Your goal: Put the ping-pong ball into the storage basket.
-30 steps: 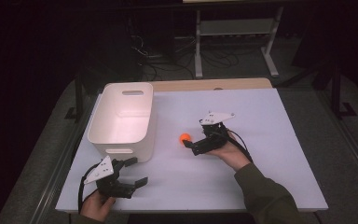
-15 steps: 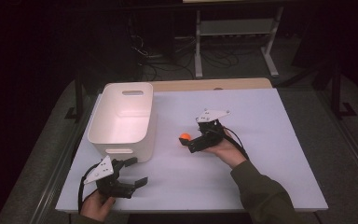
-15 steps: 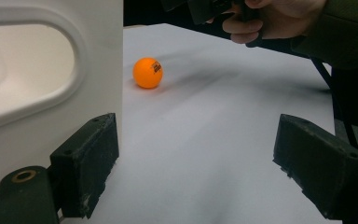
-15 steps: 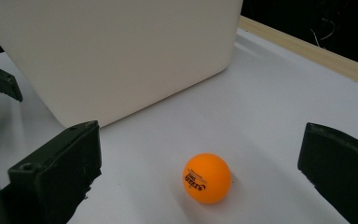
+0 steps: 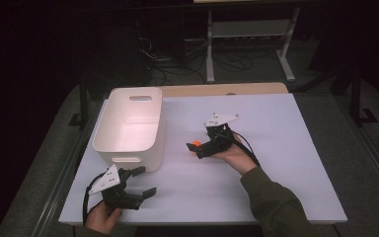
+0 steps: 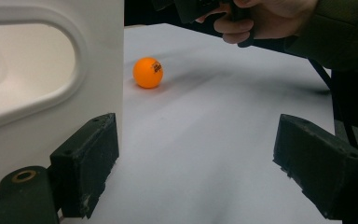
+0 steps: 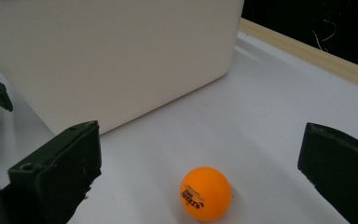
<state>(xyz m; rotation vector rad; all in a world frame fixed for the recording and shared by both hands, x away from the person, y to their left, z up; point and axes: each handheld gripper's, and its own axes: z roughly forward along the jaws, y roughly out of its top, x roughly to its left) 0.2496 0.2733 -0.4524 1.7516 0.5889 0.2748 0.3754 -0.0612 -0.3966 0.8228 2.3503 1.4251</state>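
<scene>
High view: right gripper (image 5: 193,148), released, has advanced around the orange ball (image 5: 195,144); left gripper (image 5: 139,181) released.

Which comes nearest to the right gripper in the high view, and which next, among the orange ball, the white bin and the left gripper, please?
From the right gripper:
1. Orange ball, at its open jaws, on the table.
2. White bin, to the ball's left.
3. Left gripper, at the table's near left edge, below the bin.

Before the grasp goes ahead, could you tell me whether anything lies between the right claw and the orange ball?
Nothing visible does. The orange ball lies on bare white table between the right claw's open jaws; the white bin stands beyond it.
</scene>
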